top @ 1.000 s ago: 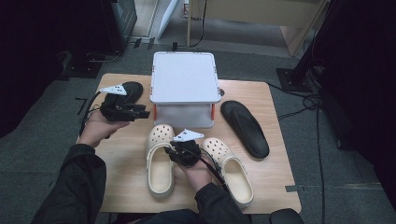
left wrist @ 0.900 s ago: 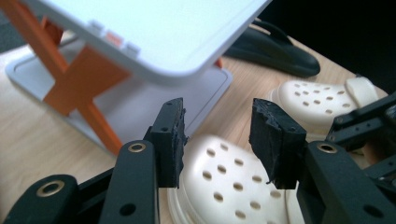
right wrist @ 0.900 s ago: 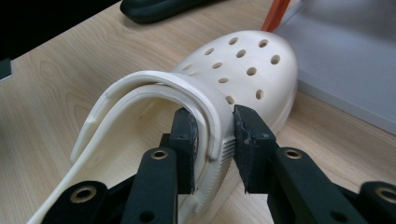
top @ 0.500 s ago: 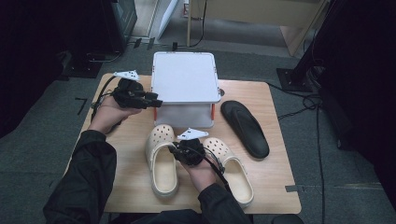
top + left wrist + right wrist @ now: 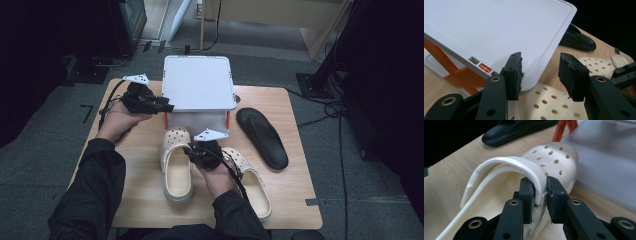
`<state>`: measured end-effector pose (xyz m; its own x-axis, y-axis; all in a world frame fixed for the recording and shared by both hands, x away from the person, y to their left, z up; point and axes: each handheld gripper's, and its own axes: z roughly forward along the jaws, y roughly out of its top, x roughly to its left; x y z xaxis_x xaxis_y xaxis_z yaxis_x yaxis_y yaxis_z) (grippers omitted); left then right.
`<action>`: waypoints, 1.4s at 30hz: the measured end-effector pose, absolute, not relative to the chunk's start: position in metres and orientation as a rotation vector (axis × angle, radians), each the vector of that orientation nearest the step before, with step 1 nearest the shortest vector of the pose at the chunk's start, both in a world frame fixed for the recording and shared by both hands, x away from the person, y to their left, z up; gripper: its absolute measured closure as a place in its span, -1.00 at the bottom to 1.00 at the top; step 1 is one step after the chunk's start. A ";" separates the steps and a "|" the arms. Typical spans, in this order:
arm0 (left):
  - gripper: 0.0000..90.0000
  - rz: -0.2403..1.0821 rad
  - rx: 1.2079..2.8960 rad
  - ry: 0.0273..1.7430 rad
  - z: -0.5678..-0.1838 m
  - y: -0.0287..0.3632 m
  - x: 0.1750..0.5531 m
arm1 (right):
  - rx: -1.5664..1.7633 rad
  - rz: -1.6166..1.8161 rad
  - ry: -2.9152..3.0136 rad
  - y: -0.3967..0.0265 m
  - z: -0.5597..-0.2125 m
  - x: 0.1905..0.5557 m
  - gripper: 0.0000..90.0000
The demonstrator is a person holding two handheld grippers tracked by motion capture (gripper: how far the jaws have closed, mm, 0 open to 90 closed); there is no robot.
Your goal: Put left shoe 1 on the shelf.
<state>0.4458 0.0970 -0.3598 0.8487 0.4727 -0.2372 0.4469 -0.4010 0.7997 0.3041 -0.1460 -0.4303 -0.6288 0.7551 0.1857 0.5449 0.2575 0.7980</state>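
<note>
Two grippers: right gripper point(image 5: 539, 195) clenched on right clog point(image 5: 524, 182)'s side wall, near the table's front; left gripper point(image 5: 541, 75) released, jaws astride the lid corner.
Box point(image 5: 199, 90): lid point(image 5: 499, 32) overhangs the clog toes, so lifting could snag.
Table point(image 5: 300, 200): open room at front right.
Sandal point(image 5: 262, 137): crowds the right.
Grip: thin wall may slip.

In the right gripper view the cream clog point(image 5: 531, 177) runs off the bottom edge below the right gripper point(image 5: 539, 195), heel unseen; whether the pads press its strap cannot quite be told. Beyond the jaws the black sandal point(image 5: 514, 130) is cut by the top edge. In the left gripper view the white box lid point(image 5: 499, 32) leaves the frame above and left of the left gripper point(image 5: 541, 75), and the second clog point(image 5: 549, 102) beneath is cut at the bottom
</note>
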 end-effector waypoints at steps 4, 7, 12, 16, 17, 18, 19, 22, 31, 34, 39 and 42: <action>0.21 0.038 2.043 0.677 -0.360 0.098 0.445 | 1.199 1.280 2.278 -0.147 -0.423 0.312 0.70; 0.22 0.041 2.040 0.678 -0.360 0.098 0.444 | 1.204 1.256 2.260 -0.149 -0.418 0.320 0.70; 0.22 0.046 2.039 0.678 -0.361 0.097 0.444 | 1.226 1.210 2.227 -0.150 -0.418 0.336 0.70; 0.22 0.061 2.044 0.663 -0.361 0.097 0.443 | 1.244 1.197 2.215 -0.150 -0.423 0.349 0.70; 0.23 0.064 2.044 0.661 -0.361 0.097 0.443 | 1.253 1.197 2.210 -0.149 -0.425 0.352 0.70; 0.23 0.061 2.043 0.663 -0.361 0.097 0.443 | 1.250 1.182 2.206 -0.149 -0.429 0.359 0.69; 0.23 0.060 2.042 0.663 -0.361 0.098 0.444 | 1.250 1.182 2.206 -0.149 -0.429 0.359 0.69; 0.23 0.058 2.039 0.663 -0.361 0.097 0.443 | 1.268 1.158 2.202 -0.150 -0.436 0.367 0.69; 0.24 0.058 2.033 0.664 -0.362 0.098 0.443 | 1.290 1.207 2.210 -0.152 -0.443 0.375 0.51; 0.24 0.062 2.036 0.664 -0.362 0.098 0.443 | 1.295 1.237 2.220 -0.153 -0.441 0.374 0.38; 0.24 0.066 2.035 0.667 -0.362 0.097 0.443 | 1.292 1.238 2.230 -0.156 -0.434 0.369 0.21; 0.24 0.065 2.034 0.668 -0.362 0.097 0.443 | 1.281 1.243 2.224 -0.160 -0.426 0.363 0.18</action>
<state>0.4427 0.0972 -0.3620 0.8487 0.4817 -0.2183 0.4308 -0.3905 0.8136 0.3632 -0.1604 -0.4258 -0.5630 0.8108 0.1604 0.5613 0.2327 0.7942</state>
